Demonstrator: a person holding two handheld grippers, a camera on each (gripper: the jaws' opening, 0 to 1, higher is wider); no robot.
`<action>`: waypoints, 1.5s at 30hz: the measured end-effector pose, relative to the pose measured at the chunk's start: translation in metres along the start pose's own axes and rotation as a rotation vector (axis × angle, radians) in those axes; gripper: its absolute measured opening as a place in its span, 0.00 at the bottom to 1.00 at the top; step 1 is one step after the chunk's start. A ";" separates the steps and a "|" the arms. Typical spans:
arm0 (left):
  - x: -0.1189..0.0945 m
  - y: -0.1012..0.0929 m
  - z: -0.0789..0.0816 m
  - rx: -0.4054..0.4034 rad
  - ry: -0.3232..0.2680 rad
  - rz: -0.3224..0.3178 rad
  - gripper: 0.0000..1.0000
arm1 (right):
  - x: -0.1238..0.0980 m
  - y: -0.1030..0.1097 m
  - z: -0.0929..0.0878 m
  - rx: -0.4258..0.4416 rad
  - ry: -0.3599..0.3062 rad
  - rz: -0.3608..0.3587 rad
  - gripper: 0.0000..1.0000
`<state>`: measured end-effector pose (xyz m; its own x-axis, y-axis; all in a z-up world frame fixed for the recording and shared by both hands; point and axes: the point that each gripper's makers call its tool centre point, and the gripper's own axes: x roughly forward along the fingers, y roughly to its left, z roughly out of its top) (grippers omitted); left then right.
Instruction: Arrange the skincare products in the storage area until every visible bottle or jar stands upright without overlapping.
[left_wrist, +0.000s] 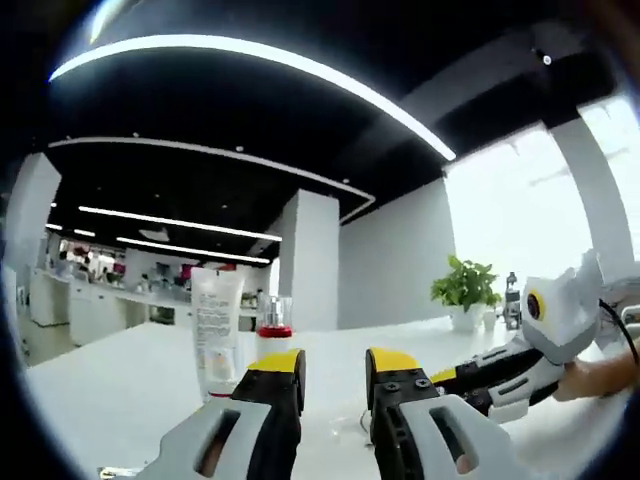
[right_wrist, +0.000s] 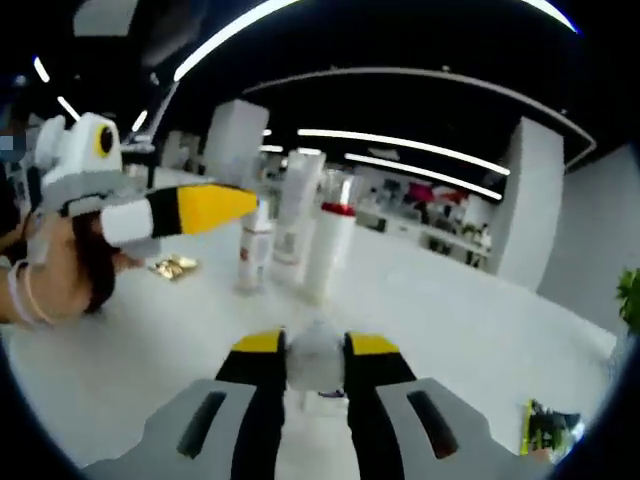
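Right tool (right_wrist: 316, 360) grips jar (right_wrist: 316, 362).

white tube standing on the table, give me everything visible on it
The white tube stands upright on the white table, resting on its narrower lower end, with the flat wider end on top. It looks like soft matte plastic, with small print too blurred to read and a faint orange mark low down. A smaller red-capped bottle stands just beside it. The left gripper is near, not touching. In the right gripper view it stands in the bottle group.
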<state>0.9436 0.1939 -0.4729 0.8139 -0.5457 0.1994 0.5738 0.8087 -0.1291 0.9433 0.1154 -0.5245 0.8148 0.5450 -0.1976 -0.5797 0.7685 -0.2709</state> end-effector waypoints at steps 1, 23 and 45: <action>0.000 -0.001 -0.001 -0.017 0.003 -0.011 0.25 | 0.000 0.000 0.002 0.007 -0.013 0.005 0.21; 0.012 -0.060 -0.049 0.079 0.222 -0.265 0.45 | -0.026 -0.039 0.051 0.393 -0.282 0.065 0.20; 0.011 -0.057 -0.089 0.451 0.382 -0.179 0.21 | -0.039 -0.029 0.074 0.550 -0.400 0.250 0.21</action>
<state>0.9278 0.1226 -0.5497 0.7315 -0.6540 -0.1929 0.6775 0.6651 0.3139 0.9290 0.0965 -0.4397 0.6582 0.7267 0.1966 -0.7487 0.6046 0.2717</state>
